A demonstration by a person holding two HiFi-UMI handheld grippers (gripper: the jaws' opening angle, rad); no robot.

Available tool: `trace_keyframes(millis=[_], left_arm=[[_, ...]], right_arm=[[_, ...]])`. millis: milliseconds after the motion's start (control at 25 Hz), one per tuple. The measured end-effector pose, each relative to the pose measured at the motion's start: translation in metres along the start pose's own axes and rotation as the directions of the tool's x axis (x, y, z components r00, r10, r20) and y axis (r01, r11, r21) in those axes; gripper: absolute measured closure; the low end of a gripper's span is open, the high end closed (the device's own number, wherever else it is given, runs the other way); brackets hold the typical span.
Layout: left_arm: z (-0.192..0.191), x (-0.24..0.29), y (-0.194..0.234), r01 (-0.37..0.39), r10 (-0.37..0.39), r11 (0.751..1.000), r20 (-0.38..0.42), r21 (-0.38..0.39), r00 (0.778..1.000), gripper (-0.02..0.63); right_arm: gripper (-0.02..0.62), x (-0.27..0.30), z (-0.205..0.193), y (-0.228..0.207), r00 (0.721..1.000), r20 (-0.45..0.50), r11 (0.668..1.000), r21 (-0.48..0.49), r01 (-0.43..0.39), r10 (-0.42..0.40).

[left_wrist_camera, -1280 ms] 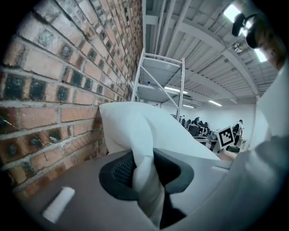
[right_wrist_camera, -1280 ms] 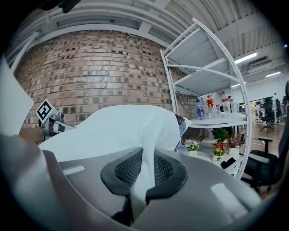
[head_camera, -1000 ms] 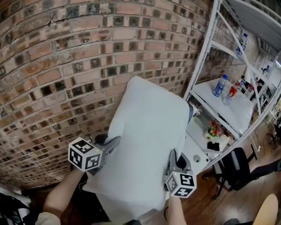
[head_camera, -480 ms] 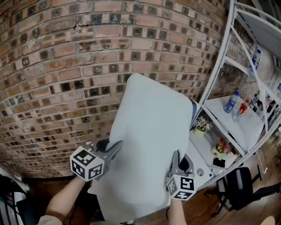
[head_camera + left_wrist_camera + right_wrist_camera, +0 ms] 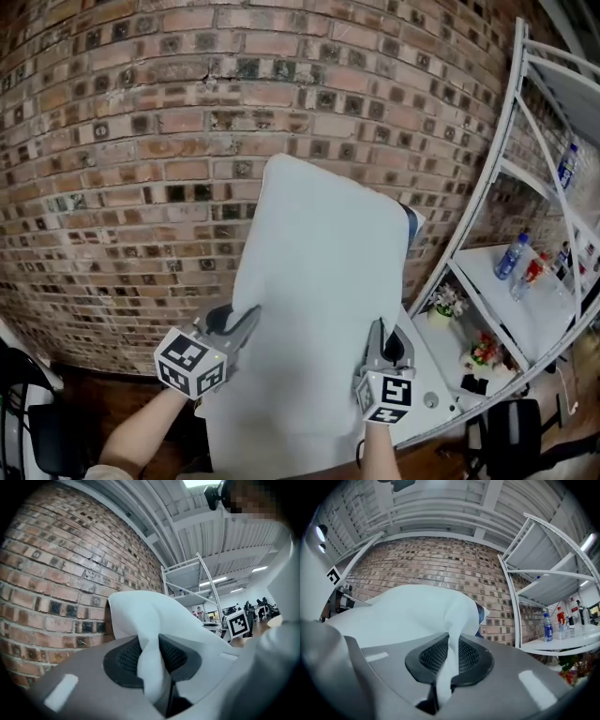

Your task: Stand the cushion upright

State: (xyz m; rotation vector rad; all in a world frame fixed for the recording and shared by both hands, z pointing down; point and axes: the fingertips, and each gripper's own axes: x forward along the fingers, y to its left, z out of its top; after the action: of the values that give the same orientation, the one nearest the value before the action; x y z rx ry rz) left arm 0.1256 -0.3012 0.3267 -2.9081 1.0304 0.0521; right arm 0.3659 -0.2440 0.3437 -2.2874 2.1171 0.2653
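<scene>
Left gripper (image 5: 242, 324) is clamped on a bunched fold of the pale cushion (image 5: 319, 272) at its lower left edge, the pads pressing the cloth from both sides. Pinching cover fabric instead of the bulk probably gives a firm hold on something too thick to span. The cushion hangs between the two tools in front of the brick wall (image 5: 131, 141), its long side nearly vertical and its top leaning slightly left. Whether its bottom edge rests on anything cannot be seen. Right gripper (image 5: 380, 339) is nearly closed on a thinner pleat at the lower right edge. Matching holds low on both sides likely let the person steer the tilt. A white shelf rack (image 5: 511, 141) stands at the far right.
</scene>
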Motion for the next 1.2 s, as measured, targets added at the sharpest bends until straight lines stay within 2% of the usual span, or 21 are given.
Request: trace_keyframes(millis=[320, 600, 800, 1200], left_arm=[[0.022, -0.024, 0.003, -0.116, 0.108, 0.991, 0.111, 0.065, 0.988, 0.515], [0.022, -0.024, 0.018, -0.194, 0.182, 0.980, 0.181, 0.051, 0.966, 0.515], [-0.002, -0.001, 0.031, -0.230, 0.221, 0.973, 0.156, 0.038, 0.963, 0.514], [-0.048, 0.049, 0.043, -0.230, 0.227, 0.973, 0.071, 0.035, 0.971, 0.514]], right_arm=[[0.580, 0.015, 0.023, 0.012, 0.993, 0.110, 0.999, -0.033, -0.029, 0.033], [0.580, 0.045, 0.036, 0.021, 0.982, 0.171, 0.993, -0.092, -0.069, 0.084], [0.581, 0.072, 0.025, 0.014, 0.985, 0.153, 0.989, -0.136, -0.060, 0.081], [0.584, 0.111, -0.013, -0.004, 0.994, 0.088, 0.996, -0.065, -0.055, 0.061]])
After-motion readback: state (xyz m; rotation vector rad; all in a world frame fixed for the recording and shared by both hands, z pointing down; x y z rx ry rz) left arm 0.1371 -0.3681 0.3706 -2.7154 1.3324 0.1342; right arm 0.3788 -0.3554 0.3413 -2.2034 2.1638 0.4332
